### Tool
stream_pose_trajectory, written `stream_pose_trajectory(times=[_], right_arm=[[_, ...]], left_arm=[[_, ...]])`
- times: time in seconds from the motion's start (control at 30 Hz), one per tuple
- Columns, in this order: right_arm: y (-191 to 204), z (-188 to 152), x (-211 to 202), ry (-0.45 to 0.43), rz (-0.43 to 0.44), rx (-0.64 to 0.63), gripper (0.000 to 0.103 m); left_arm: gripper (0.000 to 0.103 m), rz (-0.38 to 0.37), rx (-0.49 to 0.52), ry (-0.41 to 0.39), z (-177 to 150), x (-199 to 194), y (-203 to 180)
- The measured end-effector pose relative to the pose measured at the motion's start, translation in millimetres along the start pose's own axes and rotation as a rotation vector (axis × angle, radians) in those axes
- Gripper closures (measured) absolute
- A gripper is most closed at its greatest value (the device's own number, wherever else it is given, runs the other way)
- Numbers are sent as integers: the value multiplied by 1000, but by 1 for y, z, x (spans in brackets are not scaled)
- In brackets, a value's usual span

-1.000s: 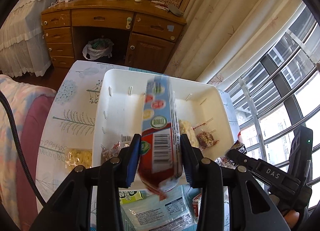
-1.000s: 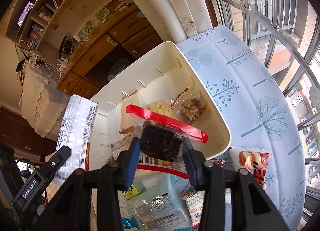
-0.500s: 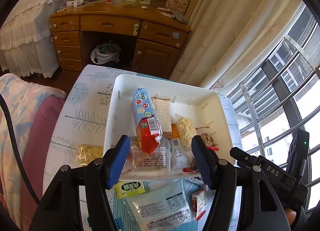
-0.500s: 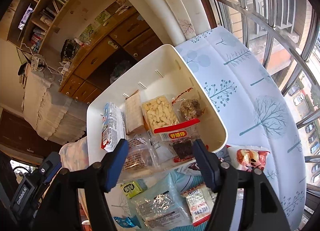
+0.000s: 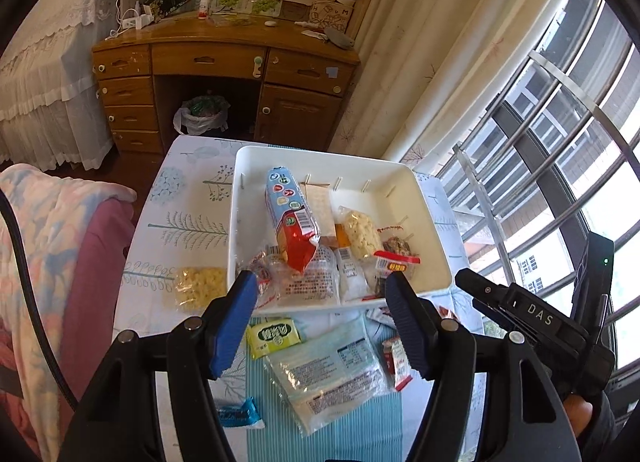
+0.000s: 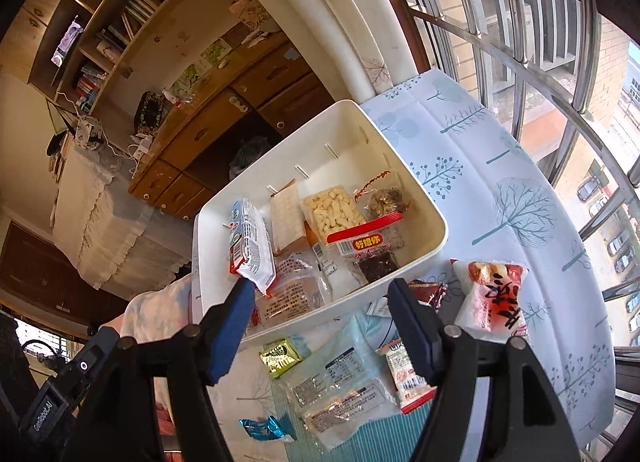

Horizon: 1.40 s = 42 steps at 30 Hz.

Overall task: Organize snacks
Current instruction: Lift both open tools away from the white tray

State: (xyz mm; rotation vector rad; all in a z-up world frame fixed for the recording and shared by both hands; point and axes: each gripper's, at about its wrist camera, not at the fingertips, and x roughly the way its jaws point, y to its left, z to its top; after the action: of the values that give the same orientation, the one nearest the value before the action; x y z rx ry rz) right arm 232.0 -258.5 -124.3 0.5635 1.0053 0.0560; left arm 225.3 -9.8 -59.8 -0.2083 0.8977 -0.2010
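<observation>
Left gripper fingers parted wide, nothing between the pads, held above the near rim of the white bin; right gripper likewise spread and empty, over the same rim. Bin sits on the surface, which carries a tree-print cloth; inside it: blue-and-red biscuit pack lying along the left half, clear bag of pale puffs, red-topped clear pouch toward the near right corner, flat clear packs beneath. Outside the bin: yellow snack bag just beside its left wall; green sachet, large clear wrapper and small red-edged packet near the front rim; red-and-white bag at the right; blue wrapper nearest the camera.
</observation>
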Motion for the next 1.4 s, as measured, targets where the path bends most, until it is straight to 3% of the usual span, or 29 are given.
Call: stream_pose_trajectory(times=[0.37, 0.63, 0.77, 1.07, 1.4], right_arm=[[21, -60, -32, -55, -38, -12, 33], [34, -105, -45, -67, -79, -40, 33], [34, -123, -49, -68, -111, -60, 33], [31, -146, -57, -85, -161, -110, 33], [11, -135, -60, -97, -194, -208, 33]], left_arm=[[38, 1, -8, -2, -38, -53, 41], [37, -13, -41, 53, -66, -69, 78], [28, -38, -56, 73, -81, -70, 88], [27, -71, -31, 130, -100, -62, 79], [22, -92, -35, 176, -102, -47, 51]])
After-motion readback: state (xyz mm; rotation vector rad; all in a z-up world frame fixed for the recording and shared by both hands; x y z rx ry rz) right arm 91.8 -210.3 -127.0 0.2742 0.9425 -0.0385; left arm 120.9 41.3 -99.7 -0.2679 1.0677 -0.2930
